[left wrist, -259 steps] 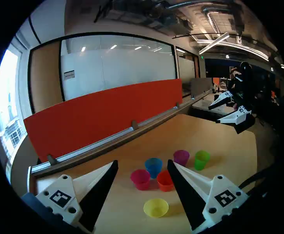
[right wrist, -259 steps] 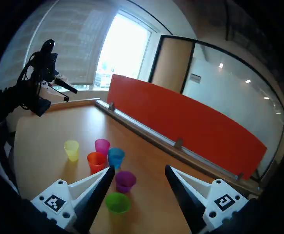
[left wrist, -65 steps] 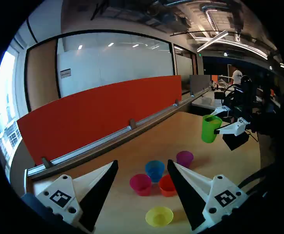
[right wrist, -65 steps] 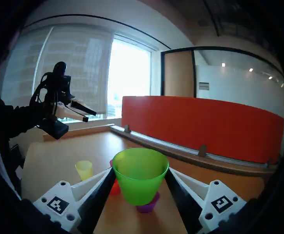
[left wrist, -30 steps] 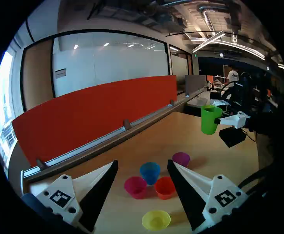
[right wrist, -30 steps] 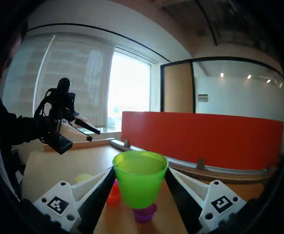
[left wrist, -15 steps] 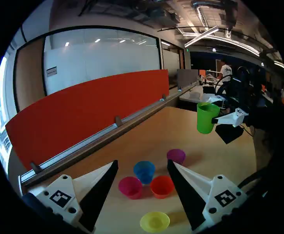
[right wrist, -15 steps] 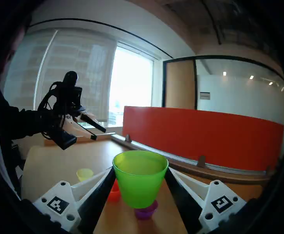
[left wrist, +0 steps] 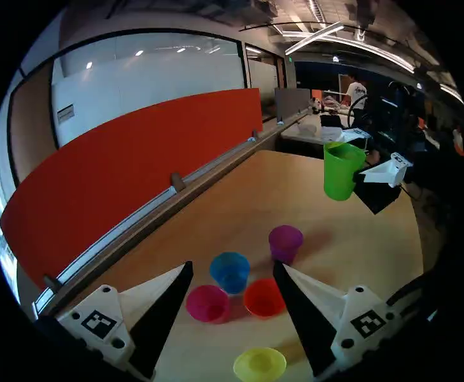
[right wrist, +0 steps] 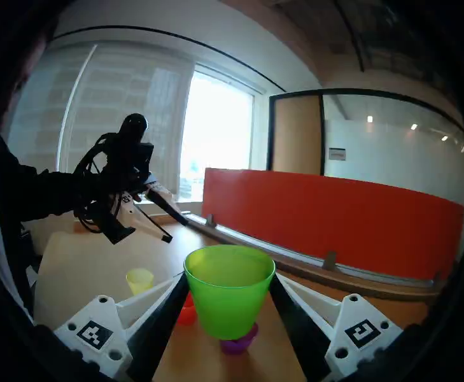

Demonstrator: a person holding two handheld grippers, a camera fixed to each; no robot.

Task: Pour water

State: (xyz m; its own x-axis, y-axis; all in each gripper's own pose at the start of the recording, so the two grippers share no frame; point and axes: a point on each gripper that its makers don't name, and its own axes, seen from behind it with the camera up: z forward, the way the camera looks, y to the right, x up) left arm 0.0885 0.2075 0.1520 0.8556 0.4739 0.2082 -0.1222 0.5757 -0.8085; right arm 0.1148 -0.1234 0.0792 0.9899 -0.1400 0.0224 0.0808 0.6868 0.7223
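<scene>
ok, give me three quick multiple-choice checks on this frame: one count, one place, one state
1. How many cups stand on the table? A three; B five; C seven.
2. Where is the green cup? A lying on its side; B in the left gripper; C in the air, between the right gripper fingers.
3. The left gripper is: A open, empty; B shut on a cup; C shut, empty.

Answers:
1 B: the pink cup, blue cup, orange cup, purple cup and yellow cup stand there.
2 C: both fingers press its sides, above the table.
3 A: its fingers stand wide apart, gripping nothing.
</scene>
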